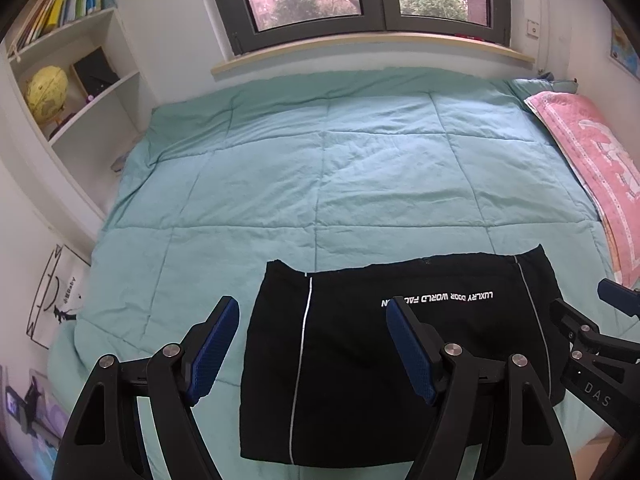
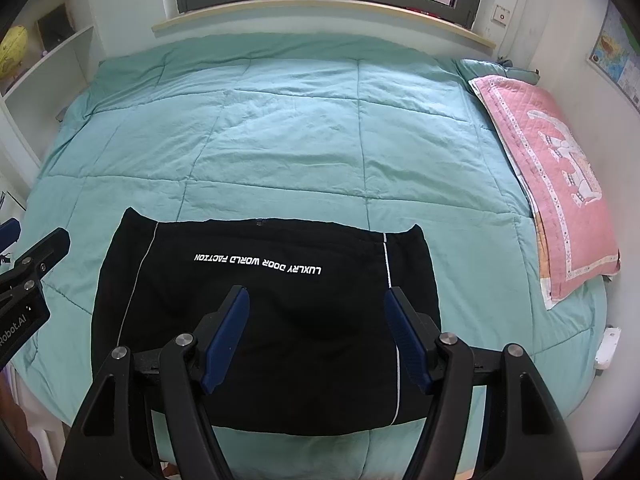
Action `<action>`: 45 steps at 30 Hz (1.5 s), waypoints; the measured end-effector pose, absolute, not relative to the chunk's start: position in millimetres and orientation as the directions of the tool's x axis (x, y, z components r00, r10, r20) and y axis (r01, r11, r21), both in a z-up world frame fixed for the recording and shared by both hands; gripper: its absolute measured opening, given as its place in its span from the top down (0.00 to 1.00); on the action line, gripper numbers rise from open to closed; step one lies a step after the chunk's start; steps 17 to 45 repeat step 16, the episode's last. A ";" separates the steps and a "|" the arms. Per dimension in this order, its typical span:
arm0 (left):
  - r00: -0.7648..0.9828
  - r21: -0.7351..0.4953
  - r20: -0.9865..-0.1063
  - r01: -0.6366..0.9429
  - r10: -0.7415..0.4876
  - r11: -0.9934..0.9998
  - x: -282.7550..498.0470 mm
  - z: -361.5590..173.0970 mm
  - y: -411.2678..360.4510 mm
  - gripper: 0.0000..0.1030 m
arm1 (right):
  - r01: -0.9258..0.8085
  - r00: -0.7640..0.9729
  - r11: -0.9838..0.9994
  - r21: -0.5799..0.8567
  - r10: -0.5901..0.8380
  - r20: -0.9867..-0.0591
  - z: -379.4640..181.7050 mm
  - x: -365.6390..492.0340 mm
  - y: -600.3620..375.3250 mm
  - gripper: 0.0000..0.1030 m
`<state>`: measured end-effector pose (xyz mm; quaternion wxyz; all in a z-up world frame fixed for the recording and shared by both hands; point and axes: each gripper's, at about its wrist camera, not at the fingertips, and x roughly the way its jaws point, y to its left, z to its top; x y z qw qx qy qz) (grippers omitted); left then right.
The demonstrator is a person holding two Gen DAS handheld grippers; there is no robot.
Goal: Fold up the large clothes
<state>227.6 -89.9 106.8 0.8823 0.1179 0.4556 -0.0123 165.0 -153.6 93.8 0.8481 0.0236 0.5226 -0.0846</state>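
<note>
A folded black fabric garment [image 2: 264, 320] with thin white side stripes lies at the near edge of the quilted mint-green bedspread [image 2: 300, 128], whose far stretch is open up to the window sill [image 2: 320, 20]. The left gripper [image 1: 312, 344] and right gripper [image 2: 316, 336] hover above it, jaws apart, grasping nothing. White lettering, upside down, reads "LUXLRY DOOR WORLD FACTION".

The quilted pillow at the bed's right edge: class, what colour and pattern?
Pink quilted pillow with white figures and border; right wrist view.
</note>
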 end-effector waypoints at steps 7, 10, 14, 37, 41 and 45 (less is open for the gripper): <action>0.583 0.203 -0.807 0.129 0.091 0.971 228.5 104.9 -89.2 0.25 | 0.167 0.438 0.985 -0.038 -0.108 -0.892 93.8 167.0 -155.1 0.30; 0.589 0.204 -0.802 0.111 0.101 0.973 229.2 103.2 -84.7 0.25 | 0.165 0.434 0.986 -0.036 -0.106 -0.895 91.8 167.7 -154.9 0.30; 0.602 0.177 -0.793 0.079 0.095 0.981 229.0 103.3 -71.5 0.25 | 0.167 0.425 0.985 -0.035 -0.104 -0.899 87.0 168.1 -155.0 0.30; 0.578 0.148 -0.812 0.081 0.075 0.986 231.0 101.3 -66.5 0.25 | 0.167 0.421 0.985 -0.032 -0.101 -0.902 85.2 168.1 -155.4 0.30; 0.578 0.148 -0.812 0.081 0.075 0.986 231.0 101.3 -66.5 0.25 | 0.167 0.421 0.985 -0.032 -0.101 -0.902 85.2 168.1 -155.4 0.30; 0.578 0.148 -0.812 0.081 0.075 0.986 231.0 101.3 -66.5 0.25 | 0.167 0.421 0.985 -0.032 -0.101 -0.902 85.2 168.1 -155.4 0.30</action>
